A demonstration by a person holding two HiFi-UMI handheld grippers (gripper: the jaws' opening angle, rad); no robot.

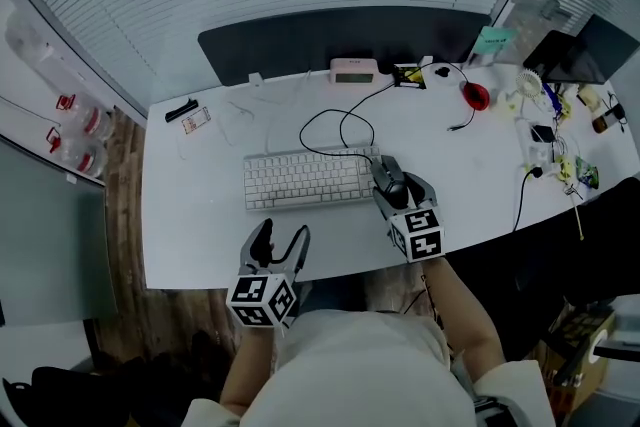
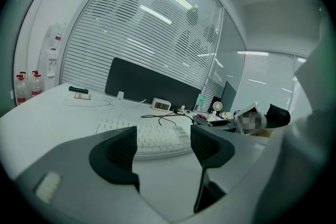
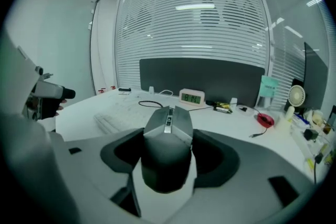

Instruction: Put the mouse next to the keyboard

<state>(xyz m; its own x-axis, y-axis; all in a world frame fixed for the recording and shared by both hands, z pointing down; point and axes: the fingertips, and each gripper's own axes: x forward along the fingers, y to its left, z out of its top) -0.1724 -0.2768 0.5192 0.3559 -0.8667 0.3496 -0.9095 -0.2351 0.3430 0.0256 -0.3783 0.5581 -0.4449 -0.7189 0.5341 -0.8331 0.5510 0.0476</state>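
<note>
A dark grey mouse (image 1: 389, 177) (image 3: 167, 149) sits between the jaws of my right gripper (image 1: 400, 194) (image 3: 168, 157), whose pads press on its two sides. It is right beside the right end of the white keyboard (image 1: 305, 179) (image 3: 113, 120) on the white desk (image 1: 200, 235). I cannot tell whether the mouse rests on the desk or hangs just above it. My left gripper (image 1: 283, 250) (image 2: 163, 152) stands open and empty over the desk's front edge, pointing at the keyboard (image 2: 152, 136).
A black cable (image 1: 335, 130) loops behind the keyboard toward a small digital clock (image 1: 354, 70) (image 3: 191, 96). A red object (image 1: 476, 96) and a clutter of small items (image 1: 550, 125) lie at the right. A dark partition (image 1: 330, 40) closes the desk's back.
</note>
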